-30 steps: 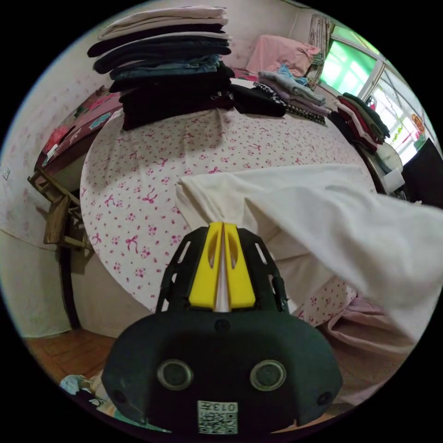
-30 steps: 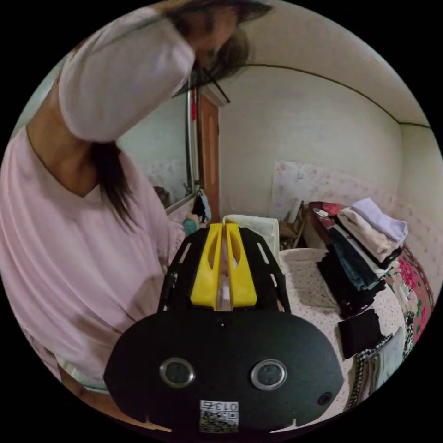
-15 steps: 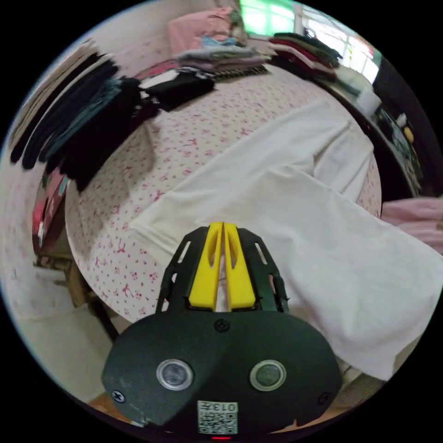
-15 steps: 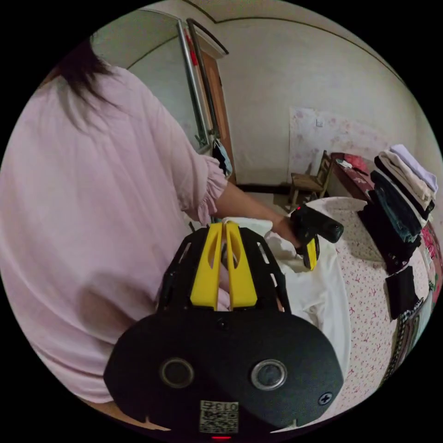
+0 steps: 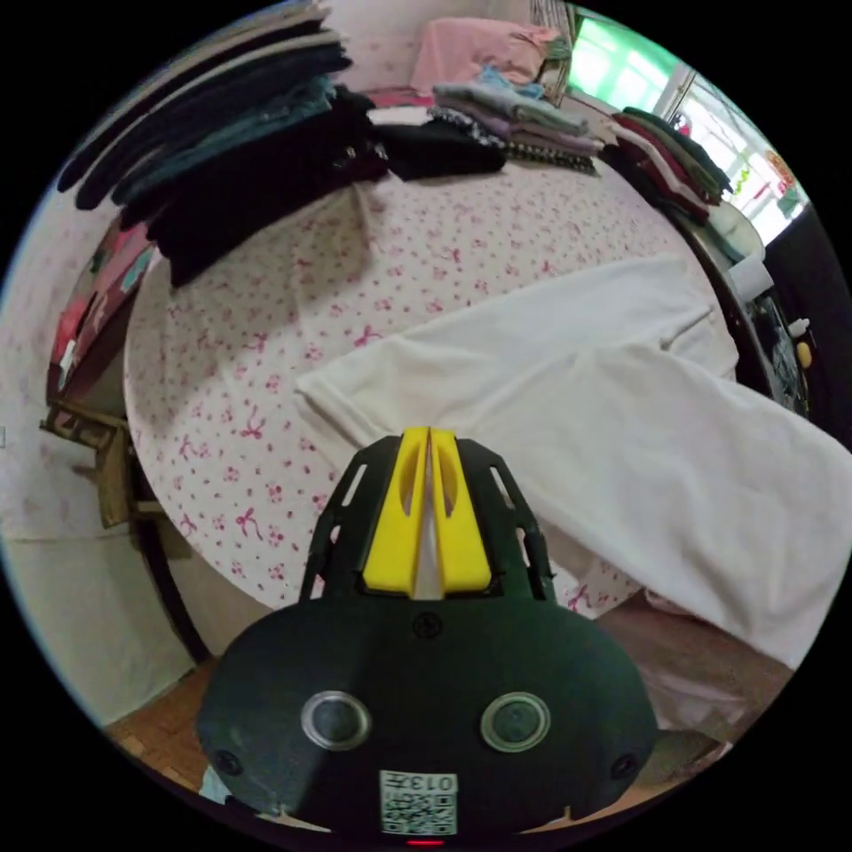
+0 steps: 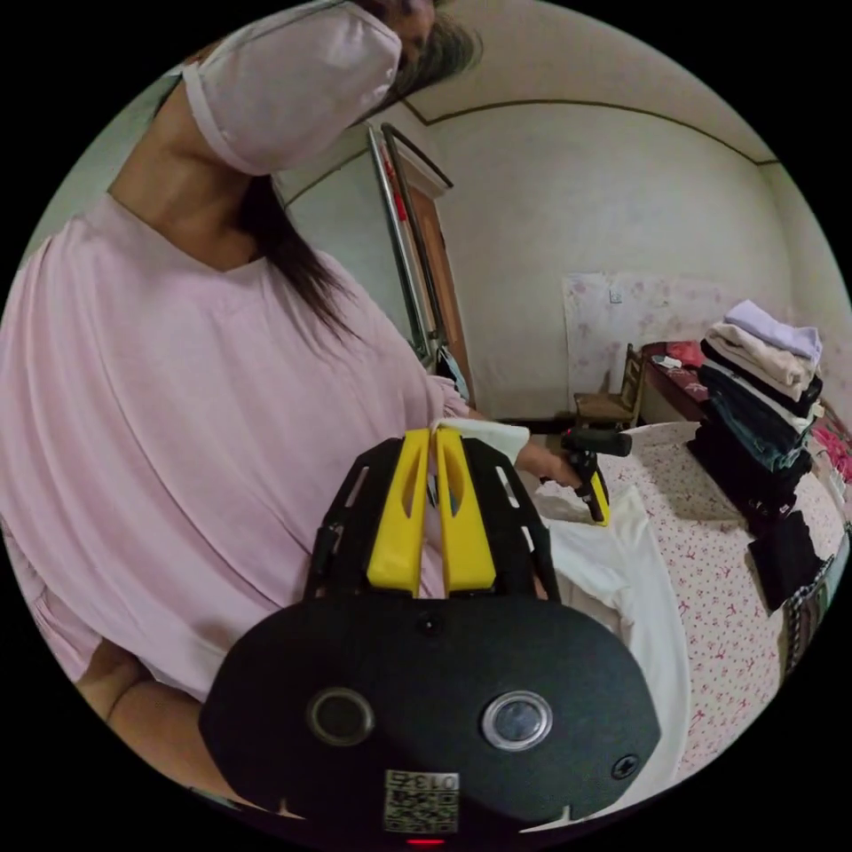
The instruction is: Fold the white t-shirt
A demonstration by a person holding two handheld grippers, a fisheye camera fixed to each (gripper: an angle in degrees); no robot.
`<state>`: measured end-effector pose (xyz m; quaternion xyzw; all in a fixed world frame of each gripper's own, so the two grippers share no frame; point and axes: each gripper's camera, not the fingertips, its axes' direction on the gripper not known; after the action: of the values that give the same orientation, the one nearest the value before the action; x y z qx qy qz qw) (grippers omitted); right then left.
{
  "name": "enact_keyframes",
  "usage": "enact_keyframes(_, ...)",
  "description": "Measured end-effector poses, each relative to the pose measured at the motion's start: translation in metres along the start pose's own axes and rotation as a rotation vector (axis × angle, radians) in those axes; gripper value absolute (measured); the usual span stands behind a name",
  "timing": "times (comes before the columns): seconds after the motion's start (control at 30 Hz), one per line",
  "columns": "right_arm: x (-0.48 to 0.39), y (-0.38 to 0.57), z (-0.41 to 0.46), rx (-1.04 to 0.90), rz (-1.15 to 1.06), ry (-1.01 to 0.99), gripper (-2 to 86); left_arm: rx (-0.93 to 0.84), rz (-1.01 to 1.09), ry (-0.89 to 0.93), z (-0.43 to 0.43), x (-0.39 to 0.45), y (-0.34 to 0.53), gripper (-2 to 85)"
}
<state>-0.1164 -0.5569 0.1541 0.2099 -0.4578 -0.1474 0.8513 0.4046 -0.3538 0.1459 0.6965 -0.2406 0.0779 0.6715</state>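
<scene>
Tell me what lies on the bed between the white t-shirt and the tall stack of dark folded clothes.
In the left gripper view, only bare bow-print bedsheet lies between the white t-shirt and the stack of dark folded clothes.

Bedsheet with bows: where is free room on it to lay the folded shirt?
Bare bedsheet lies between the white t-shirt and the dark clothes stack. The far edge is crowded with folded piles.
</scene>
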Motion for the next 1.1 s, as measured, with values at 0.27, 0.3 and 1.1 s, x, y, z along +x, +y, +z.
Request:
enact_keyframes(0.27, 0.031, 0.021, -0.045, 0.096, 0.057, -0.048, 1.4, -0.061, 0.215, -0.018, 0.026, 0.031, -0.033, -0.4)
enact_keyframes(0.3, 0.037, 0.024, -0.057, 0.111, 0.060, -0.037, 1.5, -0.082, 0.203, -0.011, 0.029, 0.027, -0.033, -0.4)
enact_keyframes(1.1, 0.230, 0.442, -0.298, 0.632, 1.392, 0.781, 1.4, -0.157, 0.195, 0.189, 0.078, 0.003, -0.053, -0.3)
